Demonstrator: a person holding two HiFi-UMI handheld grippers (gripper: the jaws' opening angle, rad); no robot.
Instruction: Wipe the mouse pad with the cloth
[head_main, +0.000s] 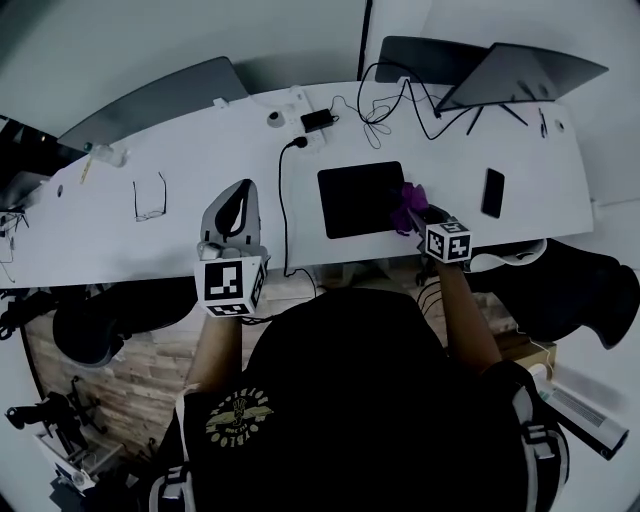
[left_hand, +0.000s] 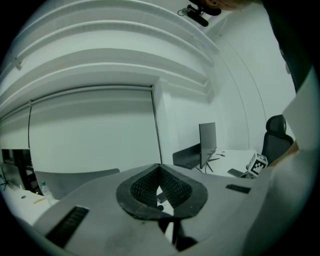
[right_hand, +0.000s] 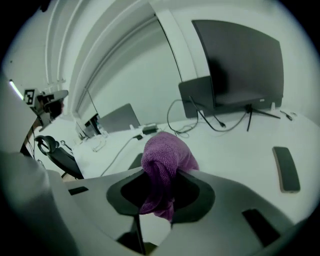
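One cloth (head_main: 408, 205), purple, clamped in right tongs (head_main: 416, 213) | sits at right edge of black mouse pad (head_main: 358, 198) on counter (head_main: 180, 150) | left tongs (head_main: 232, 212) pressed together, empty, well apart from pad | judged: wiping barely begun, most of pad yet to cover

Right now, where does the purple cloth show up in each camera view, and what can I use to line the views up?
Head view: the purple cloth is right of centre, at the right edge of the mouse pad, held by the right gripper.
Left gripper view: not in it.
Right gripper view: centre, bunched between the jaws.
Shared landmark: the monitor on the desk.
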